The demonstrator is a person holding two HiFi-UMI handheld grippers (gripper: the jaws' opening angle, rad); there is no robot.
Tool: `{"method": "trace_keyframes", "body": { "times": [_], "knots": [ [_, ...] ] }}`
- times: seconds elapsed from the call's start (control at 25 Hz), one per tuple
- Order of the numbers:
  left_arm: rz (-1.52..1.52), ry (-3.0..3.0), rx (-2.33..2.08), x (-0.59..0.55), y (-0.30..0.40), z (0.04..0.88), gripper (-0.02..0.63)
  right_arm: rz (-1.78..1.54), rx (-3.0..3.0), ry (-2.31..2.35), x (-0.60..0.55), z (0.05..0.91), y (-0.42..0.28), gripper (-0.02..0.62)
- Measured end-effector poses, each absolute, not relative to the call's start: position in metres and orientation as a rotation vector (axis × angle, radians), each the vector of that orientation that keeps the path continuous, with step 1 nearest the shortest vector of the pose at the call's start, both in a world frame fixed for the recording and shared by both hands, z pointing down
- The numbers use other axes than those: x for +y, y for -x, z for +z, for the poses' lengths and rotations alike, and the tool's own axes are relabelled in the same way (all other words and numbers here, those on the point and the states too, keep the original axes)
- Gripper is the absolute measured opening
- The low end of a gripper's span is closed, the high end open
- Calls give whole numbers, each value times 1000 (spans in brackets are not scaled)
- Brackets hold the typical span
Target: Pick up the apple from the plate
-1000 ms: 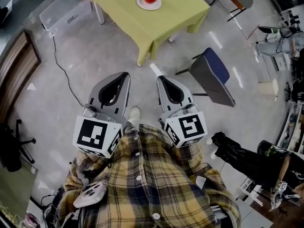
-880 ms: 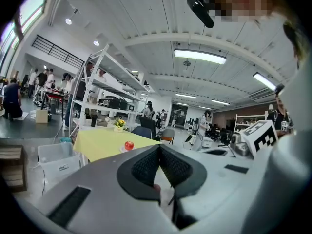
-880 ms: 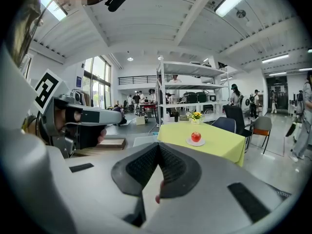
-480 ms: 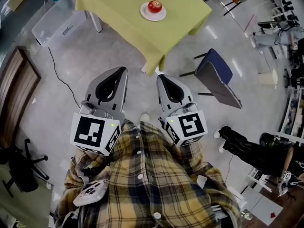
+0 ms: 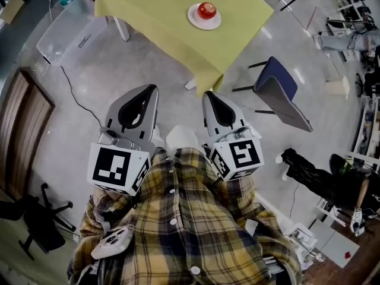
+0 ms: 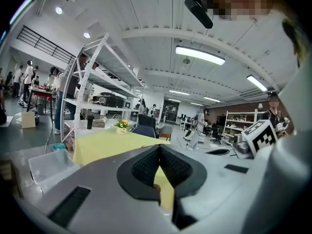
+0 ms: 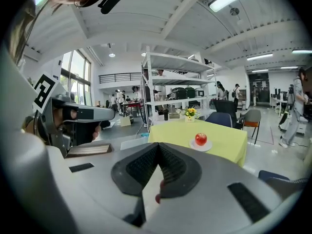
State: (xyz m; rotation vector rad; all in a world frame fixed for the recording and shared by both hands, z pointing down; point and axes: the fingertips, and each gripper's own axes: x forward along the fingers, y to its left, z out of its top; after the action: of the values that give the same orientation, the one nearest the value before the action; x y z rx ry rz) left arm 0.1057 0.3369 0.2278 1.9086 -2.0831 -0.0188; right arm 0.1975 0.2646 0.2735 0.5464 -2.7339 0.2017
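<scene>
The head view looks steeply down from above the person's chest, the table well ahead; both gripper views look nearly level along their jaws toward that same table; the left seems partly blocked.

Left gripper and right gripper held side by side before the chest, pointing forward; both pairs of fingers closed together.
</scene>
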Motion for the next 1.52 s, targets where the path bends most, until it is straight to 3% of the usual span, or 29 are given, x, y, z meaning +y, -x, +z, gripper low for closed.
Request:
{"method": "trace_keyframes", "body": {
  "times": [1.52],
  "knots": [
    [-12,-2052,-2016,86,-16,214,8,290,-2715,-588,34,285,-105,-3]
  ]
}}
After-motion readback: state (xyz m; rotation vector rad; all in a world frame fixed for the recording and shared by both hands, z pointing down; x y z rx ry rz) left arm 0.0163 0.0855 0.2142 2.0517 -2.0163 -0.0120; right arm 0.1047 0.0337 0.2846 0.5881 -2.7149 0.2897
